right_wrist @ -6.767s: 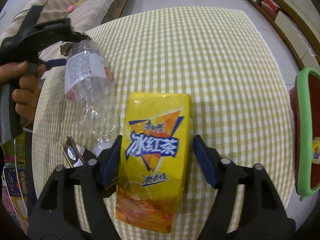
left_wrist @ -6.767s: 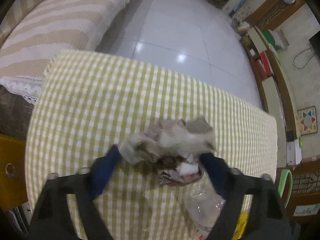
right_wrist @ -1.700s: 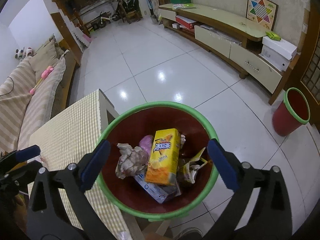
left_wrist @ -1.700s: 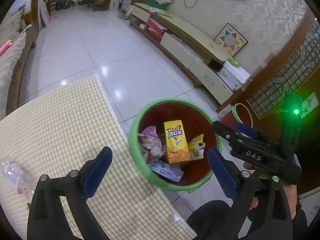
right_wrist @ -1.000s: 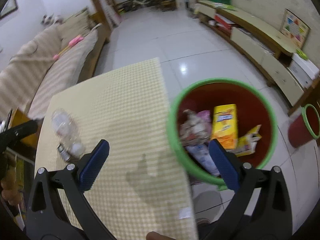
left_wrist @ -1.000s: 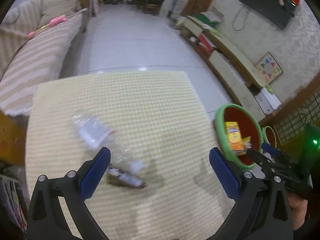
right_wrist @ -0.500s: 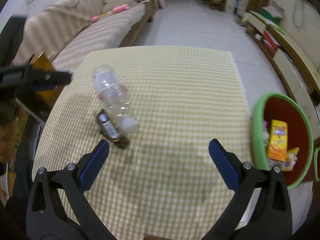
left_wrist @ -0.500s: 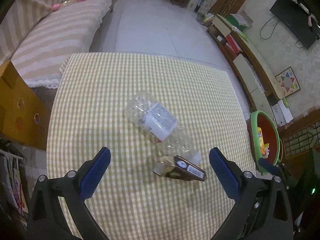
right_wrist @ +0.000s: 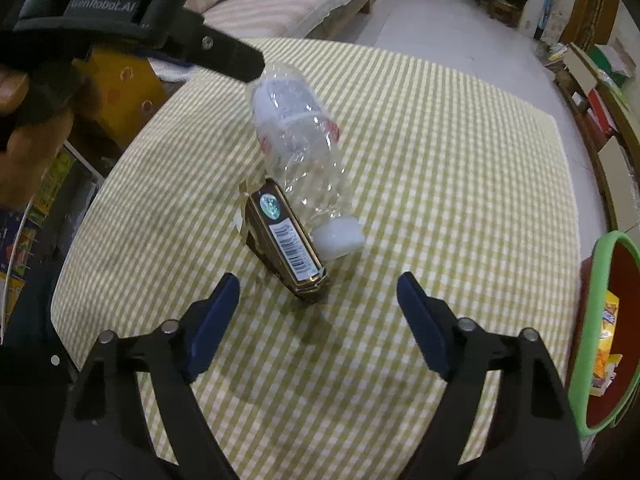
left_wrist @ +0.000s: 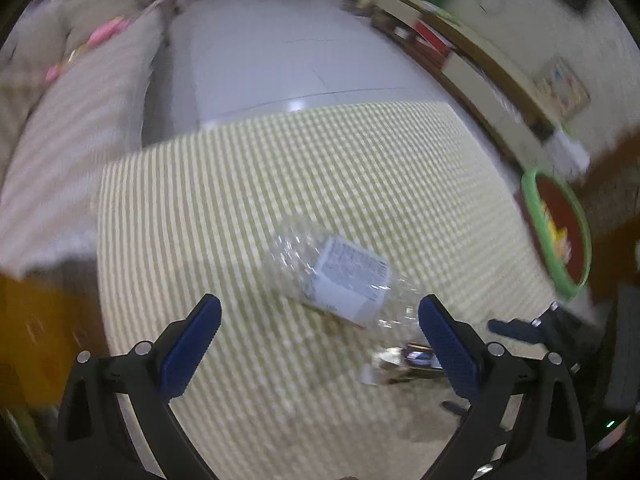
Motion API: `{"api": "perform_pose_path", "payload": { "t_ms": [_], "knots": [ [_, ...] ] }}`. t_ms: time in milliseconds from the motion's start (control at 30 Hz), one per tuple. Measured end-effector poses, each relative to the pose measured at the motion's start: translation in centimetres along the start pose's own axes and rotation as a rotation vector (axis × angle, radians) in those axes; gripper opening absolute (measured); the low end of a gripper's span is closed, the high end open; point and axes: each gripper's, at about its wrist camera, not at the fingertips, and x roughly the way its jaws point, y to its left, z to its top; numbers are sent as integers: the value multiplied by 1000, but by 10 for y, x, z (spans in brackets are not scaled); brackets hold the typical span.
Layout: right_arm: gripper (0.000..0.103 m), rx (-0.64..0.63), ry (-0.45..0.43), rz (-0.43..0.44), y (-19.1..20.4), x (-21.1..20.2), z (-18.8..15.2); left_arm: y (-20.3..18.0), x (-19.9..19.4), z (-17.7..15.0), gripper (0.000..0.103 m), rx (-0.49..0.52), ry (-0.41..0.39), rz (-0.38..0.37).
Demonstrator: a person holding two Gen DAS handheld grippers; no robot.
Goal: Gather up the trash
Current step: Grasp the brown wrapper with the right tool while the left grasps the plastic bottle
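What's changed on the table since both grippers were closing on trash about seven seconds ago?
The yellow drink carton and the crumpled wad have left the table; the carton now lies in the green-rimmed bin. Both grippers came back over the table empty; the right gripper has just been closing, nothing between its jaws. The plastic bottle and dark box remain on the checked cloth.

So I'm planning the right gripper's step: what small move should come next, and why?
Probably ease the right gripper forward and down over the small brown box. Its fingers, which have just been closing, stand apart and empty, and the box lies just ahead, against the clear bottle.
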Motion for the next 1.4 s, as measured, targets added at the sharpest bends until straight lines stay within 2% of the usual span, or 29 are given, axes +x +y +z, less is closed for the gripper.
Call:
{"api": "perform_pose_path", "payload": {
  "t_ms": [100,167,233,367,467,667,867,900,1100,1400],
  "knots": [
    [64,-2,15,16,1,6,0,-1,7,11,95,94,14,24],
    [60,-11,18,20,3,10,1,-2,13,17,95,116,40,40],
    [53,-17,20,30,6,13,3,-3,17,20,95,99,58,19],
    [28,-22,26,52,10,19,4,0,22,19,95,26,70,-6],
    [20,-12,14,72,9,18,3,8,24,14,95,-41,74,-31],
    [19,17,9,87,-14,4,-10,8,23,-1,95,-138,62,-49],
    [17,63,1,54,-45,-12,-29,-7,26,-6,95,-201,51,-66],
    [17,72,-2,46,-40,-9,-32,-10,29,-5,95,-228,53,-63],
    [12,132,-35,9,-68,-19,-39,-18,46,-5,95,-406,66,-50],
    [12,189,-70,-8,-98,-31,-47,-15,83,-11,94,-668,113,-39]
  ]
}}
